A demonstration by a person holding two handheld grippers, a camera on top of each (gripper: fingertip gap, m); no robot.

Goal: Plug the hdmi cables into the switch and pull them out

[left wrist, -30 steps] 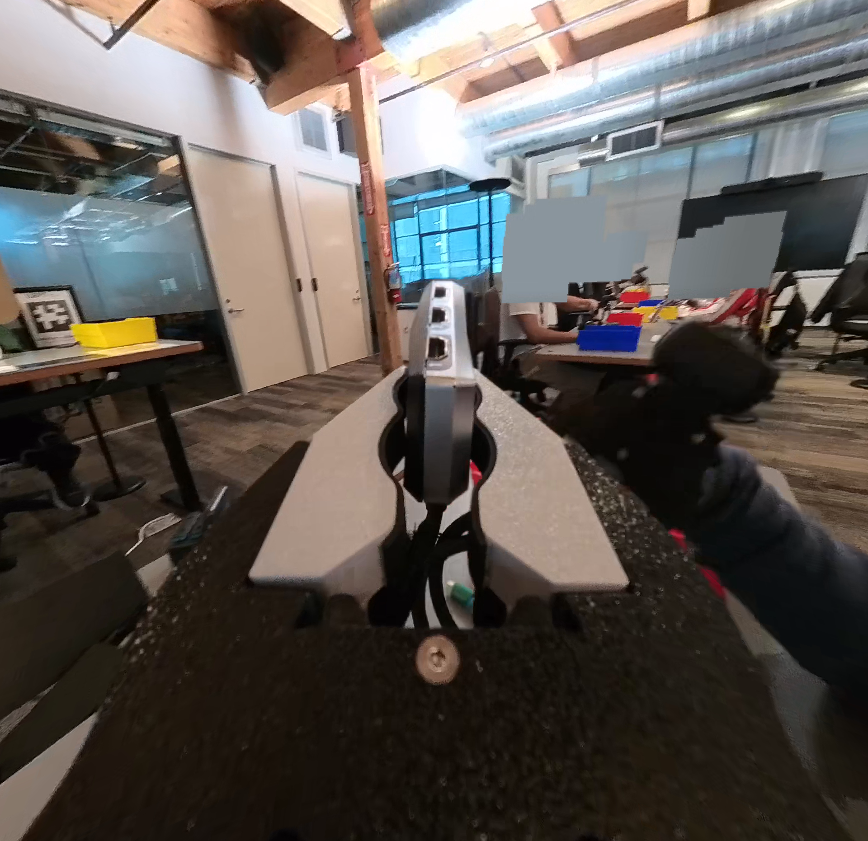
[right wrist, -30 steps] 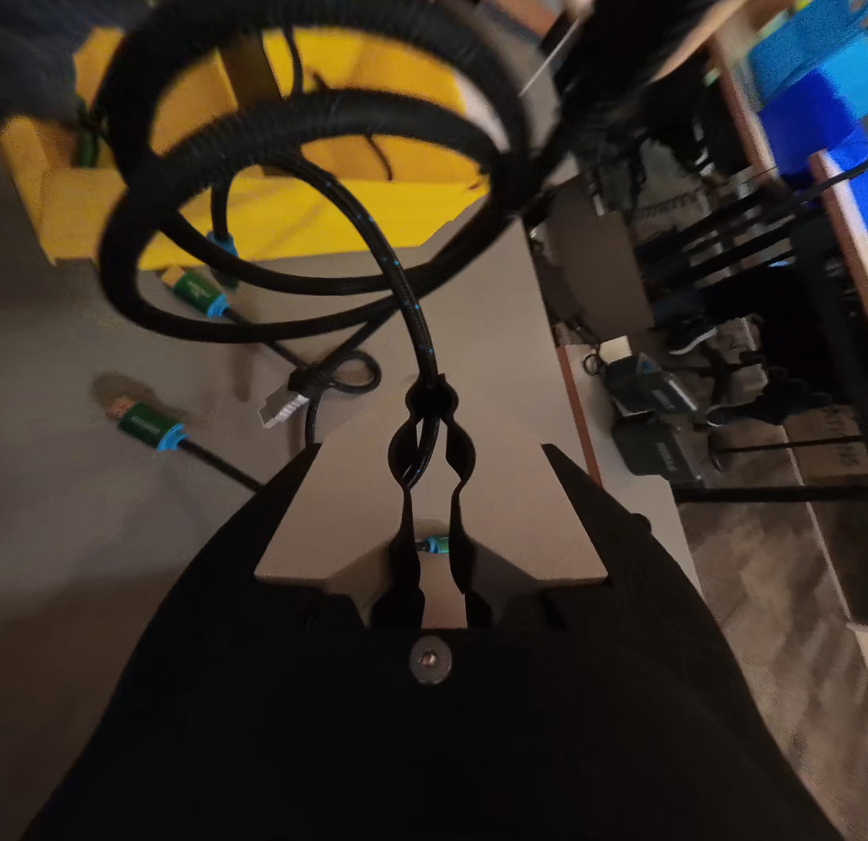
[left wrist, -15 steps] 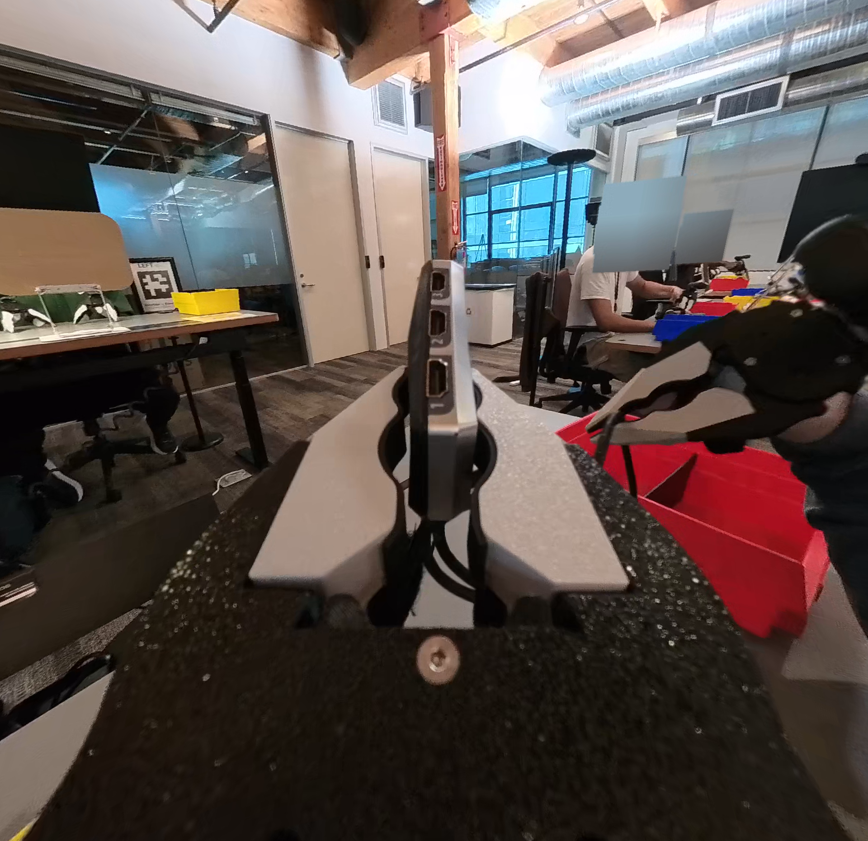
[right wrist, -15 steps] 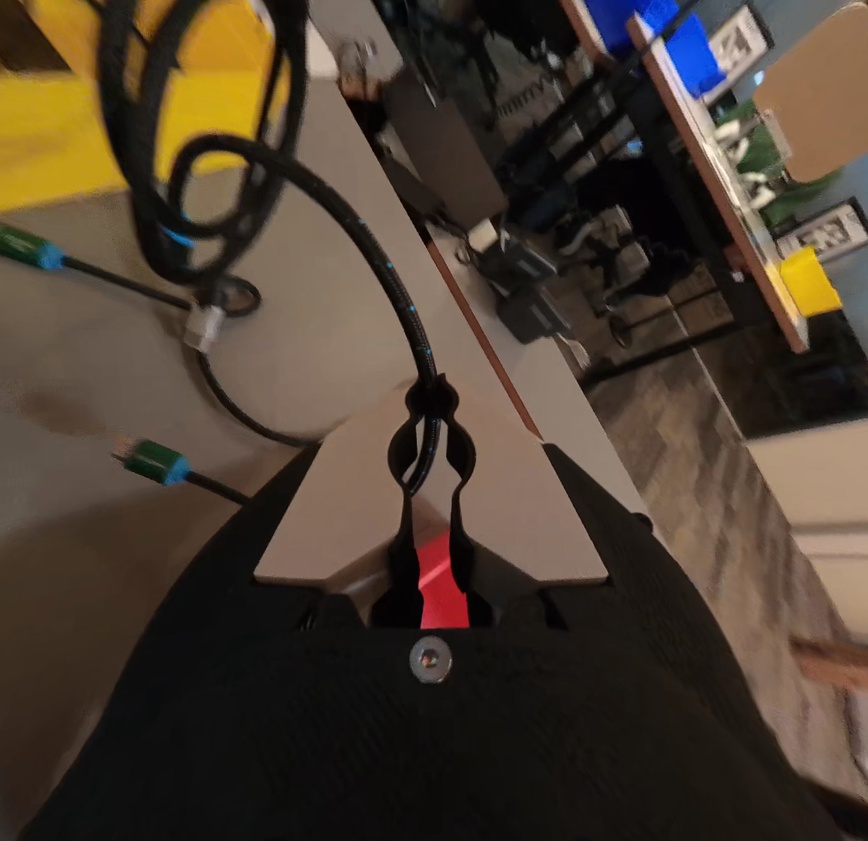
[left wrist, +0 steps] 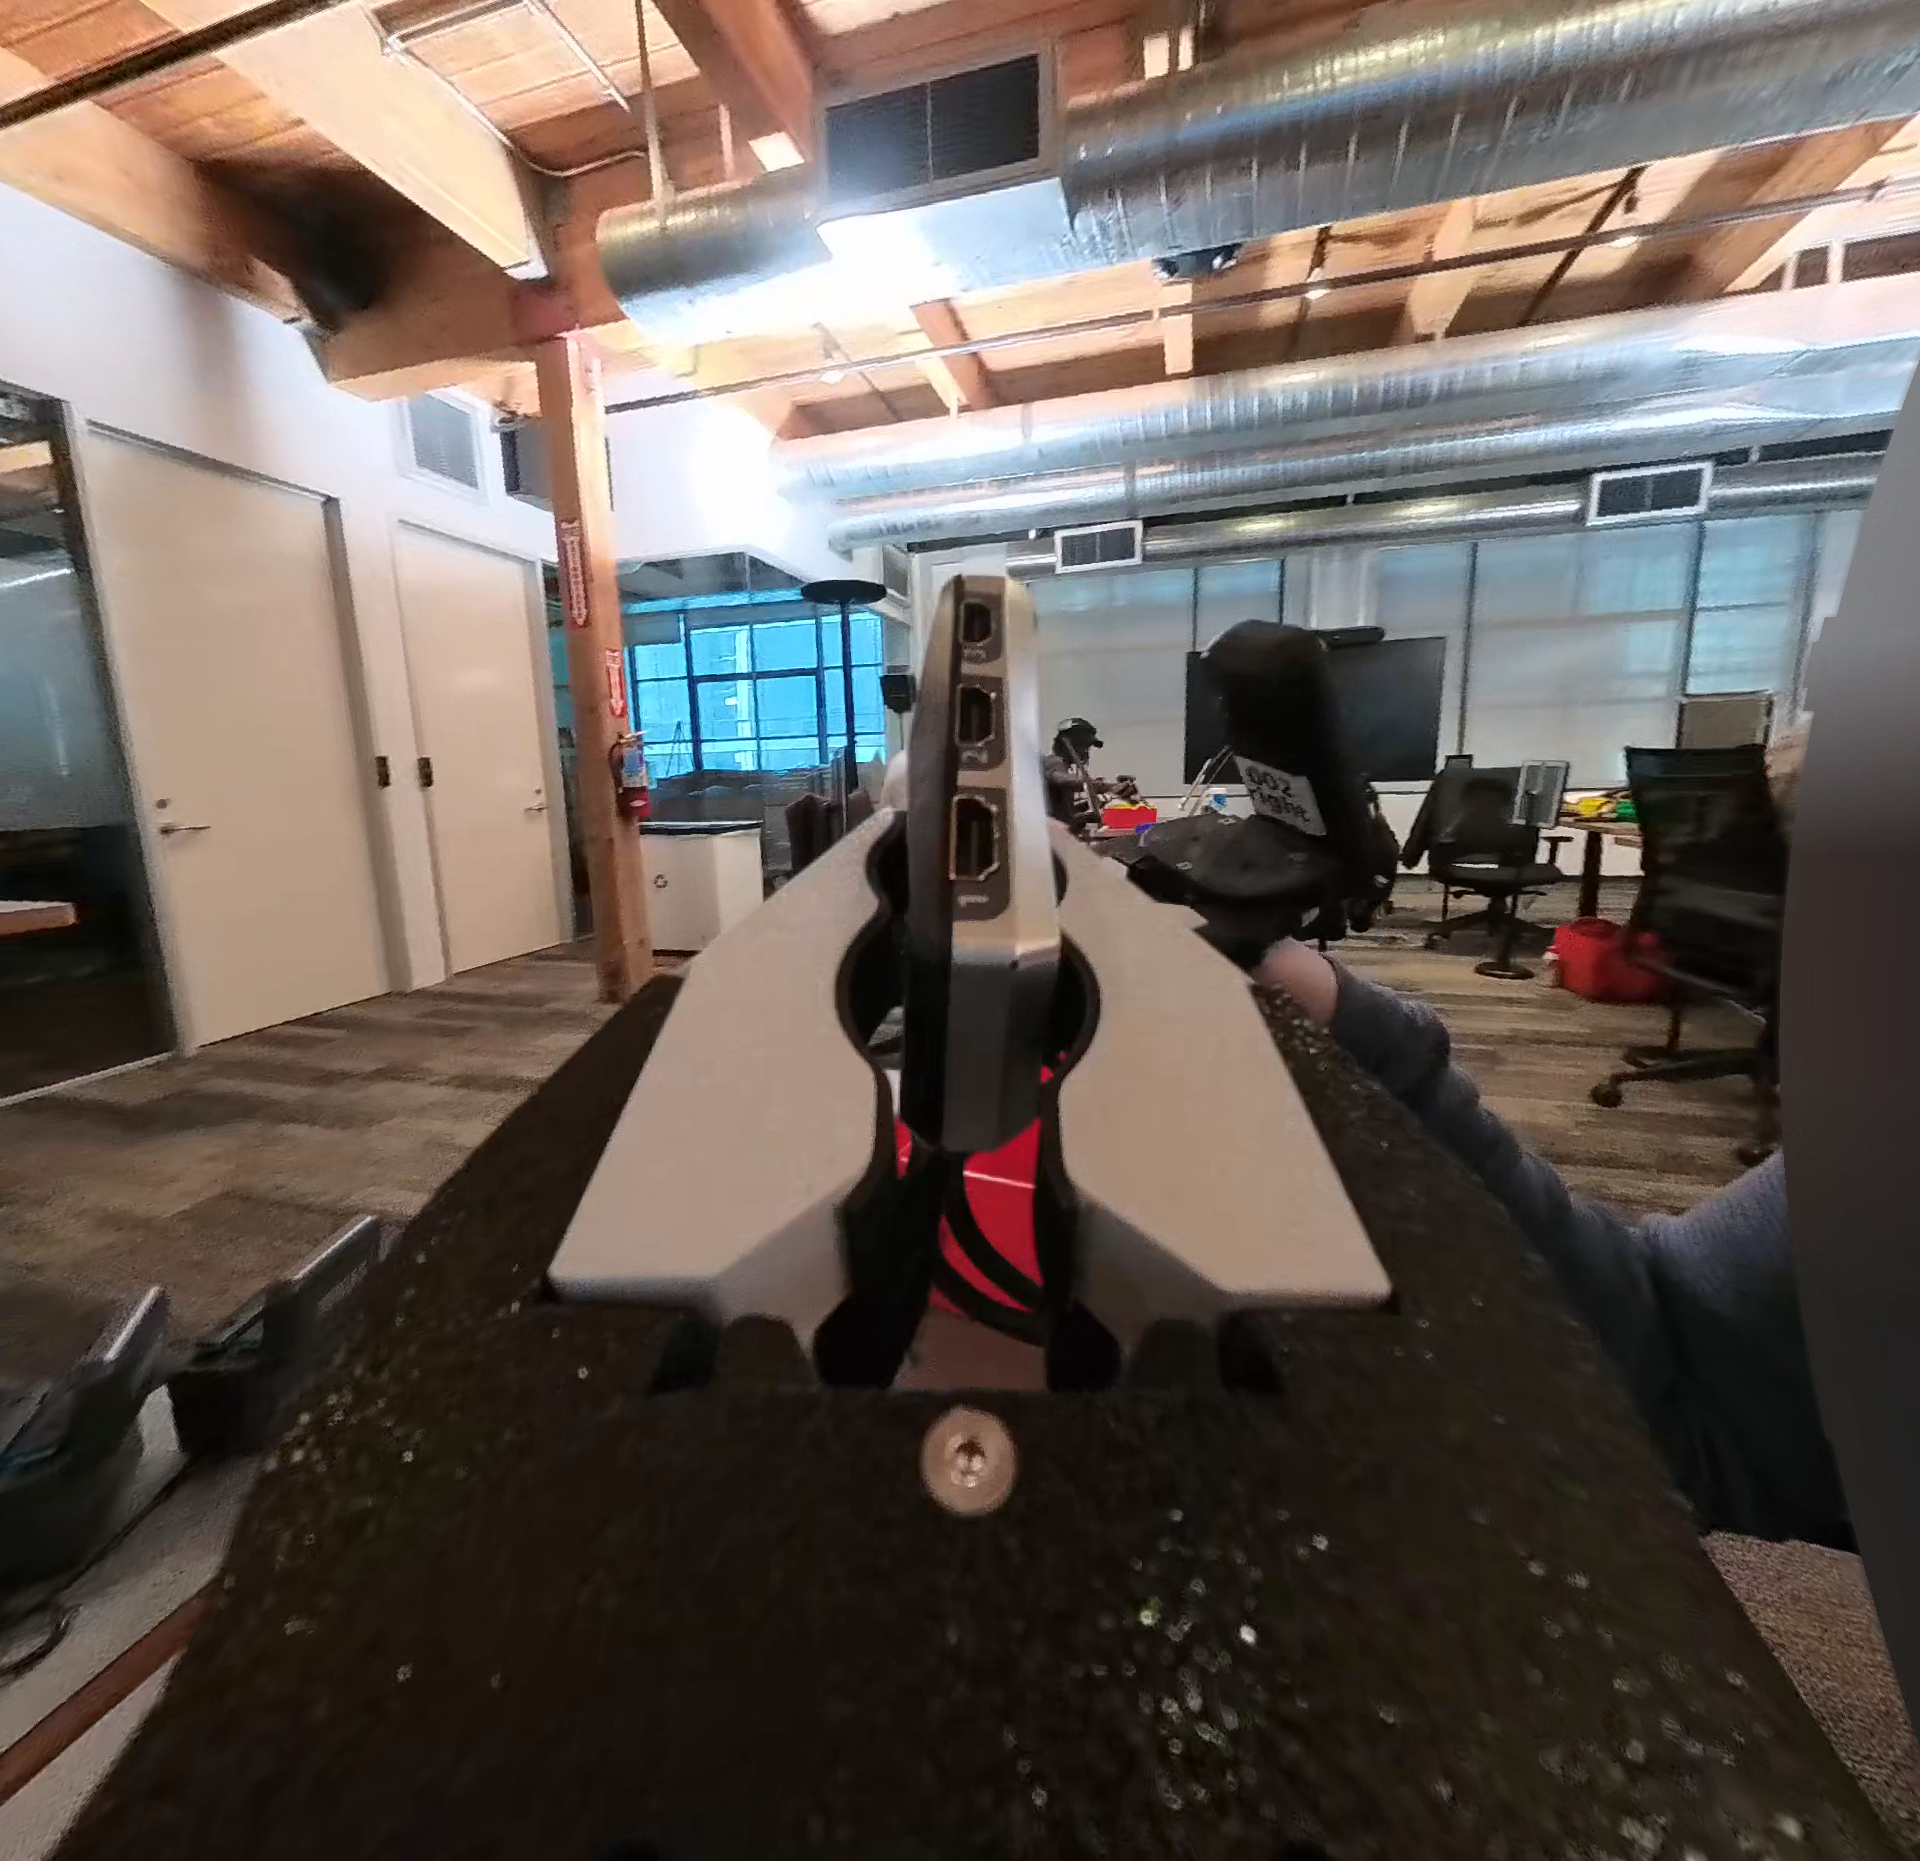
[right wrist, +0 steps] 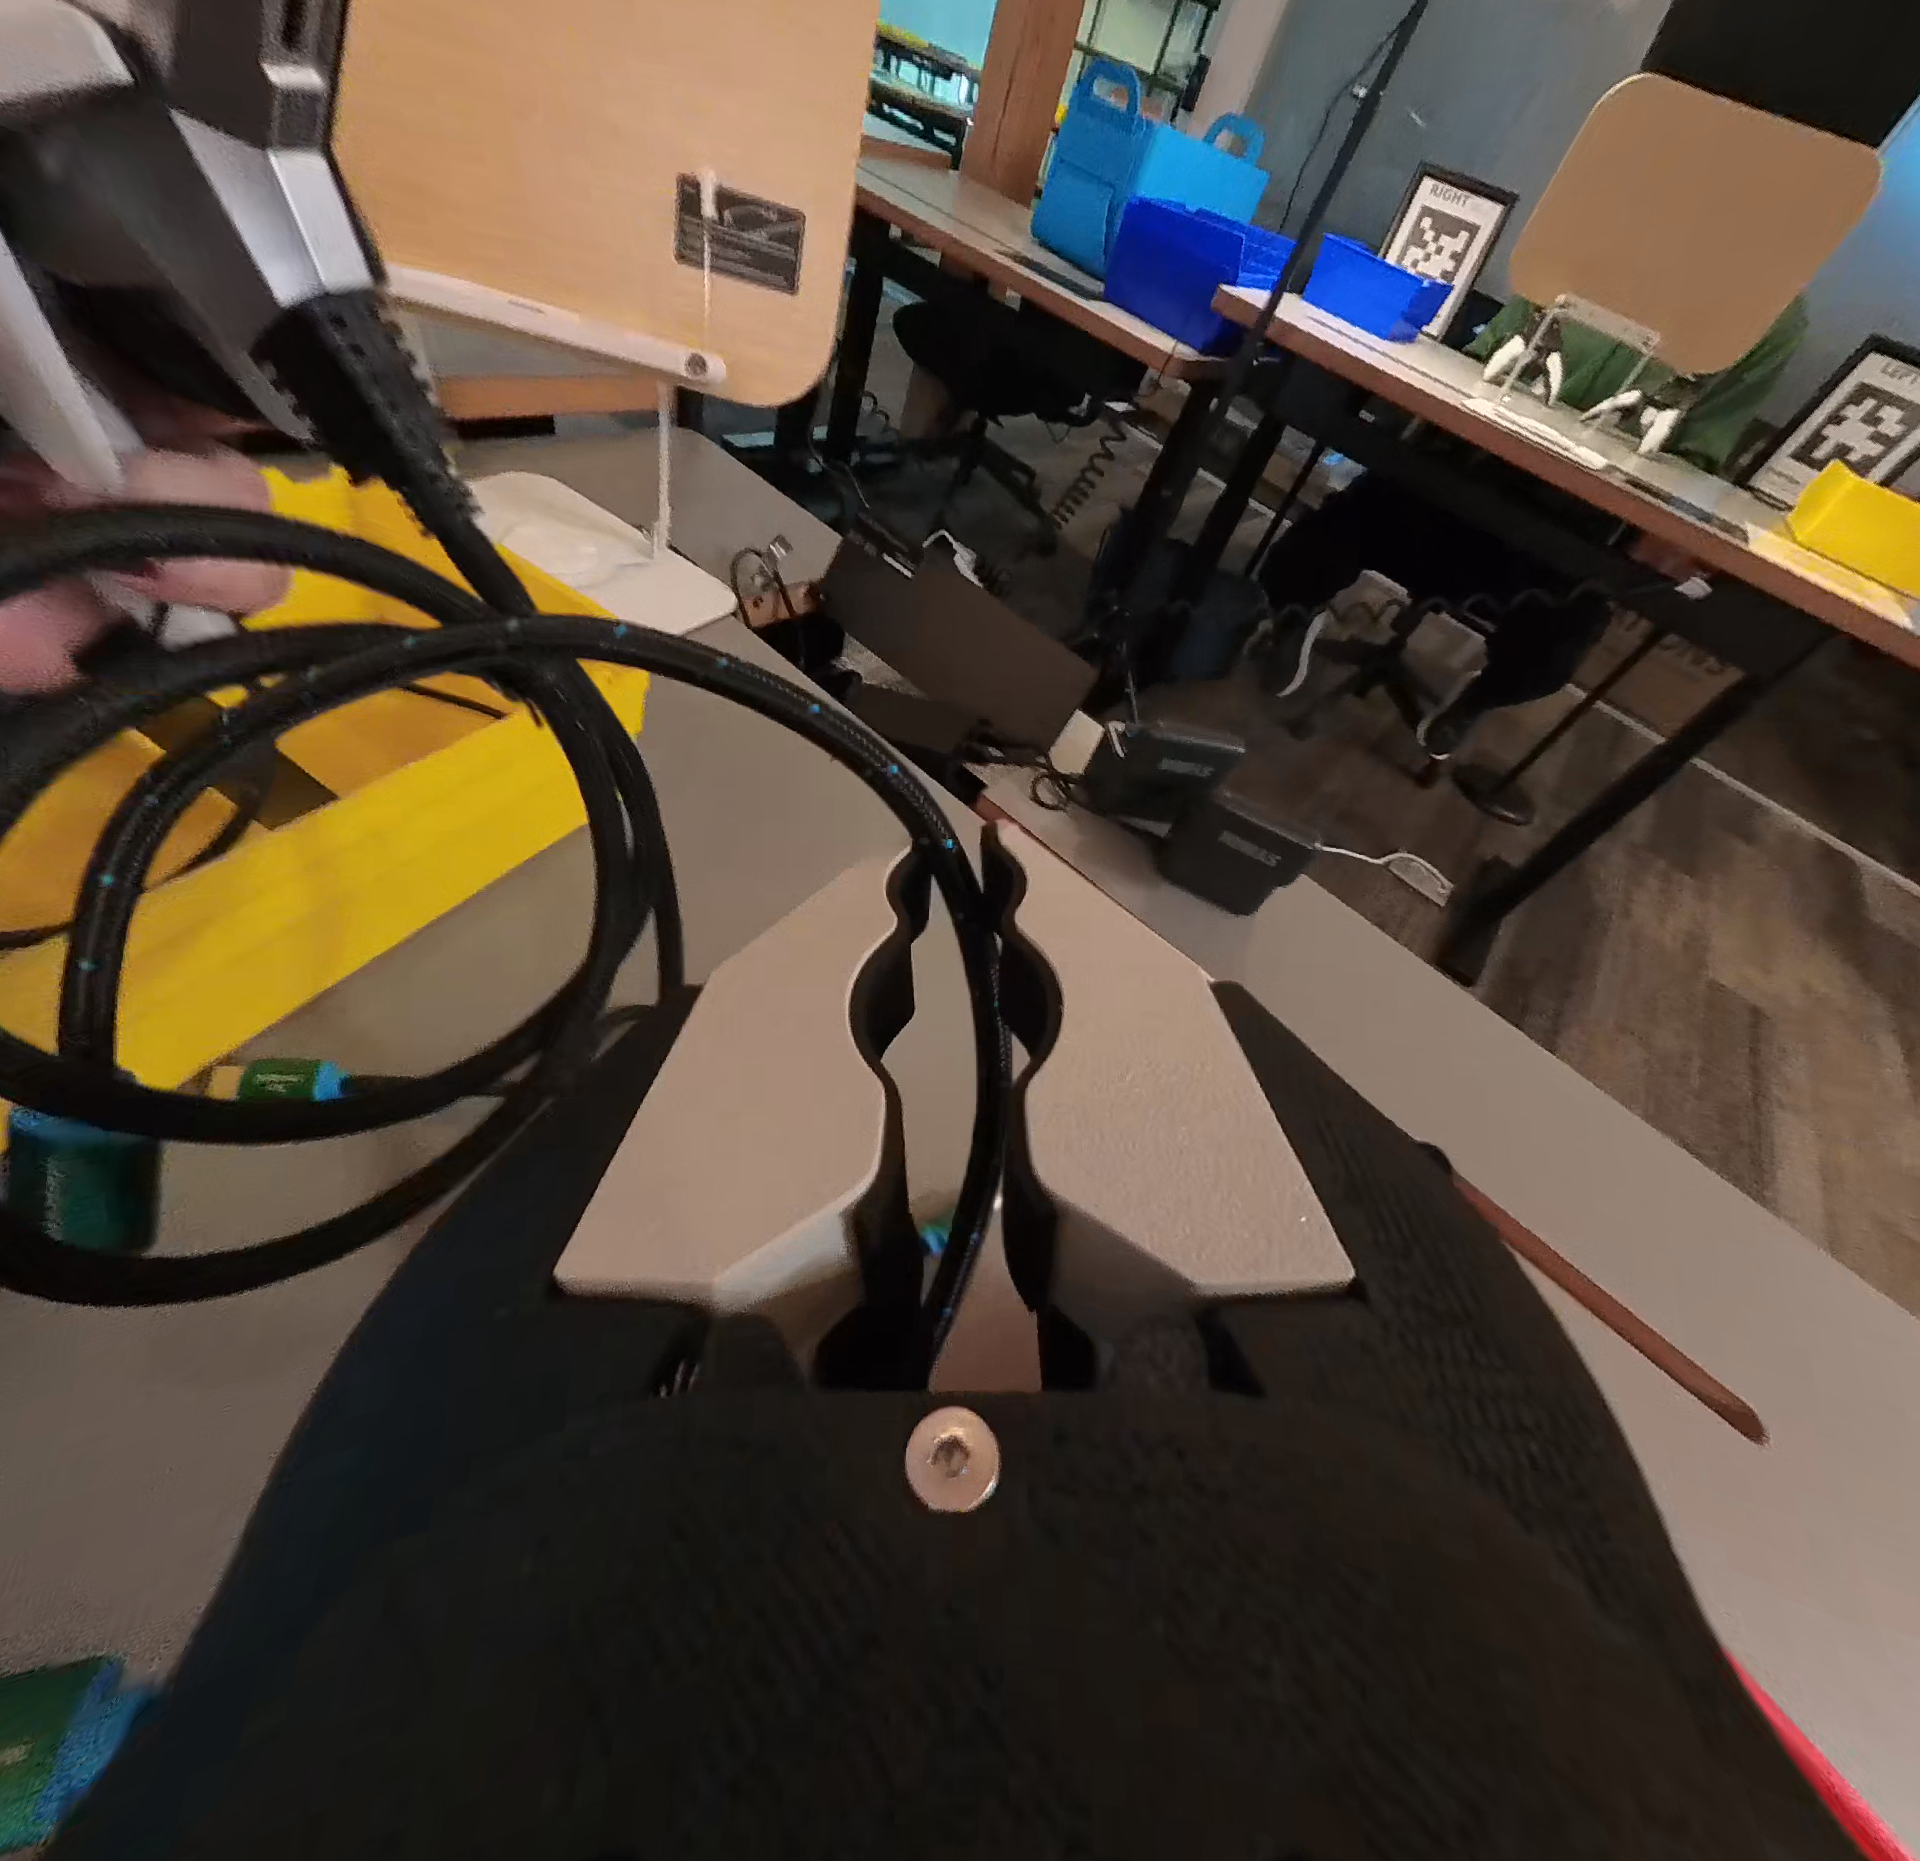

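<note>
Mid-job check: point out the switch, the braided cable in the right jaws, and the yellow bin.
switch (left wrist: pixel 977 855), left wrist view, on its port edge.
braided cable (right wrist: pixel 831 720), right wrist view, on the arc above the jaws.
yellow bin (right wrist: pixel 343 855), right wrist view, on its near wall.

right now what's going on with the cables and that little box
A person is working two handheld grippers. The left gripper is shut on the grey HDMI switch, holding it upright in the air with its three ports facing the camera, all empty. The right gripper is shut on a black braided cable above the grey table, beside a yellow bin. No cable is in those ports yet.
</note>
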